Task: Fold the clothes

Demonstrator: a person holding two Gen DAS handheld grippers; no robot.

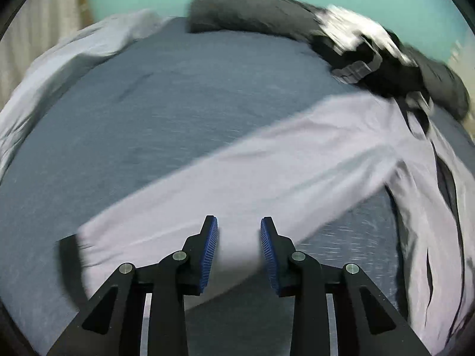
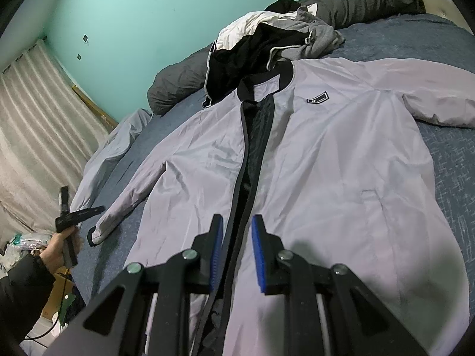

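Lilac-grey nylon: the jacket (image 2: 326,154) lies face up and unzipped on the blue bed (image 2: 451,154). My left hand-held gripper (image 1: 239,231) hangs released over its outstretched sleeve (image 1: 237,178), pads apart, gripping nothing. My right hand-held gripper (image 2: 237,231) hovers at the zip (image 2: 237,195), jaws narrowly parted and empty. The slippery cloth may slide from a shallow pinch, and the clothes pile (image 2: 267,38) beside the collar could snag.

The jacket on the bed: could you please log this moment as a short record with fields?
garment: lilac jacket, laid front up, zip open
surface: blue bedspread
near sleeve: stretched out, black cuff at its end
left gripper: open, above the sleeve, nothing held
right gripper: jaws apart, over the front opening at the hem
behind collar: heap of clothes
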